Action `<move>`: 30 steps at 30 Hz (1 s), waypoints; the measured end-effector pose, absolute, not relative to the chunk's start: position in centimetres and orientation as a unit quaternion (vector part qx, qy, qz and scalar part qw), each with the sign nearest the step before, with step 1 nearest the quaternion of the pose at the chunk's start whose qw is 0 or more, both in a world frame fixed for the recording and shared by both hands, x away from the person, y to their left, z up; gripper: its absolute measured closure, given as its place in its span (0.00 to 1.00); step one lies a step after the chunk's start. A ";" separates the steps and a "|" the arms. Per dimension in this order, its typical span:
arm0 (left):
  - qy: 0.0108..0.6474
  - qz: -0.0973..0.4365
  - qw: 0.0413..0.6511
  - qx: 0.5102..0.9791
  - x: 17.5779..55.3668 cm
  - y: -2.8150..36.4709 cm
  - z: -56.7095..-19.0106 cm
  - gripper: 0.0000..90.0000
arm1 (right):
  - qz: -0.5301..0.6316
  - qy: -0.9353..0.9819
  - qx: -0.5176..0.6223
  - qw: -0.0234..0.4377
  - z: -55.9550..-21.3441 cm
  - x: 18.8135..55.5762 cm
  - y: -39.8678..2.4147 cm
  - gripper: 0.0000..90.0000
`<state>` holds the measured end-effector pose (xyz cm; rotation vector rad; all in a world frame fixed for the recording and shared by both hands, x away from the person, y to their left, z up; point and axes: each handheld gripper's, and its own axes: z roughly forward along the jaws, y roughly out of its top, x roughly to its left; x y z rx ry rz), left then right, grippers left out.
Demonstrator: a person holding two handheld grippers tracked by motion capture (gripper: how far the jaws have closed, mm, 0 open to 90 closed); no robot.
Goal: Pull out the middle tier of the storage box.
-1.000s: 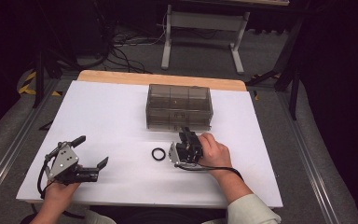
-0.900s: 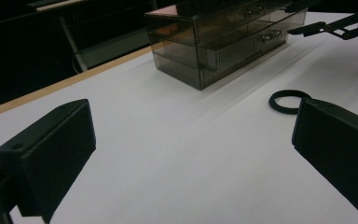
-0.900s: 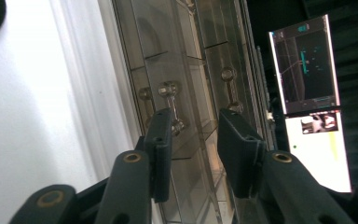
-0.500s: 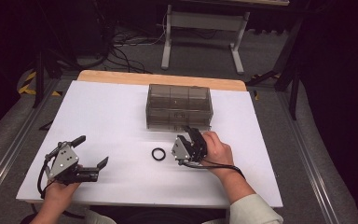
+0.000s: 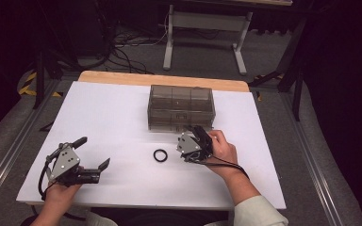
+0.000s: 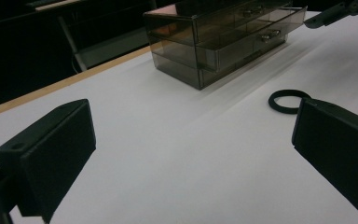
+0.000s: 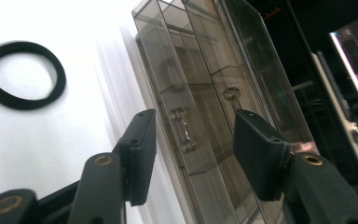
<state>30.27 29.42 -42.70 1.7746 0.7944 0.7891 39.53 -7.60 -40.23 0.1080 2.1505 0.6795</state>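
Observation:
A smoky clear drawer box (image 5: 181, 107) stands mid-table, and a black ring (image 5: 160, 155) lies flat in front of it. My right gripper (image 5: 201, 133) hovers just before the box's lower right drawer. In the right gripper view its jaws (image 7: 193, 120) have just been opening and stand apart, with nothing between the pads. The drawer's small handle (image 7: 182, 131) shows beyond the gap, and the ring (image 7: 22, 74) lies off to the left. My left gripper (image 5: 92, 151) rests wide open at the front left. In the left gripper view it (image 6: 191, 112) is empty, facing the ring (image 6: 289, 100) and the box (image 6: 223, 37).
The white table (image 5: 99, 117) has a wooden strip (image 5: 122, 77) along its far edge. A metal stand (image 5: 205, 28) and cables sit on the floor beyond. The right gripper's cable (image 5: 228, 162) trails over the person's wrist.
The right gripper has lifted a little and edged toward the drawer box, and its jaws have spread. The left gripper and the ring have stayed put.

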 end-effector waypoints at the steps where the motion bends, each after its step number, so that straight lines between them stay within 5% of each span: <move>1: 0.328 0.326 0.498 0.733 30.3 29.4 -42.7 0.00 | 0.272 0.865 0.038 0.419 -40.1 39.6 -7.8 0.55; 30: 0.329 0.325 0.498 0.734 30.3 29.4 -42.7 0.00 | 0.333 0.915 0.094 0.208 -37.5 44.5 -10.0 0.41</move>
